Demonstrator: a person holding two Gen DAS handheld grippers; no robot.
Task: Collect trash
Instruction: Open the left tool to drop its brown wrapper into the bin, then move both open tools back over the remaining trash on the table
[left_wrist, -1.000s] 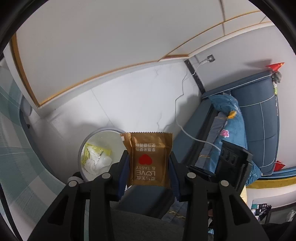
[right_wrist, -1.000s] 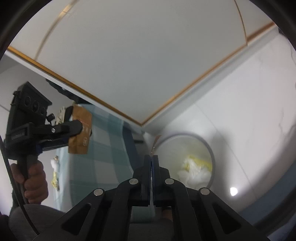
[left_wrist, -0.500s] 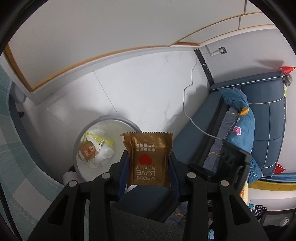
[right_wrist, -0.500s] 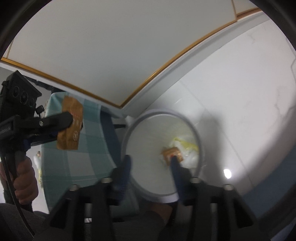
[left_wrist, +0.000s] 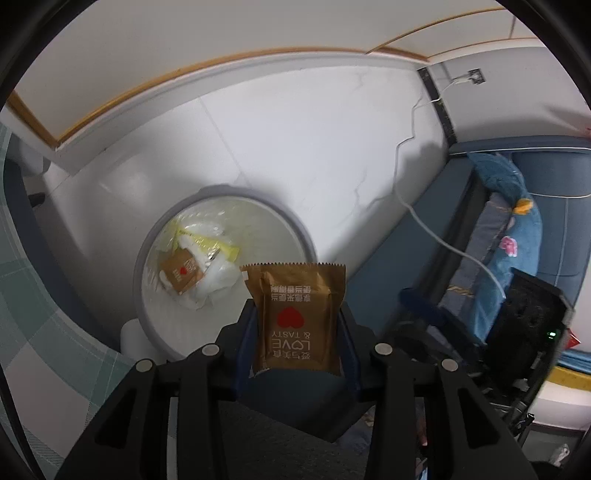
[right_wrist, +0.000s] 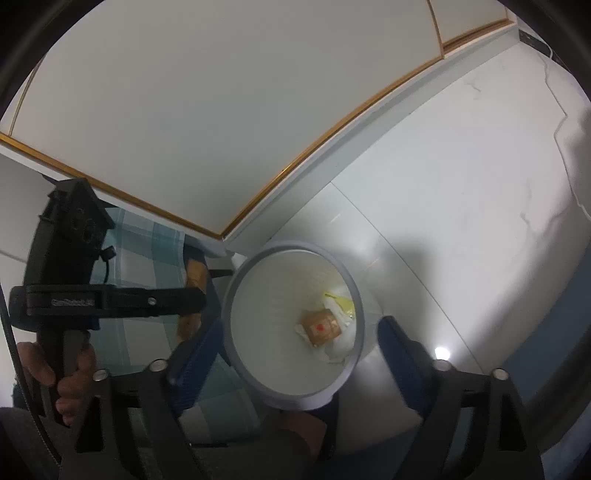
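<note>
Brown packet (left_wrist: 296, 317) clamped in left tongs (left_wrist: 295, 332); right tongs (right_wrist: 295, 343) wide apart.

The floor (left_wrist: 303, 140) is pale glossy tile with faint grey veins and thin grout lines; a bright spot of light (right_wrist: 441, 353) reflects on it. A white wall panel (right_wrist: 207, 110) edged with a gold trim strip (right_wrist: 332, 129) rises from a white baseboard (left_wrist: 221, 79). A checked teal-and-white cloth (left_wrist: 33, 295) hangs at the left edge. At the right stands a blue sofa (left_wrist: 546, 206) with a blue floral blanket (left_wrist: 517, 236) draped over it. A white cable (left_wrist: 417, 206) trails across the floor up to a wall socket (left_wrist: 474, 75).
</note>
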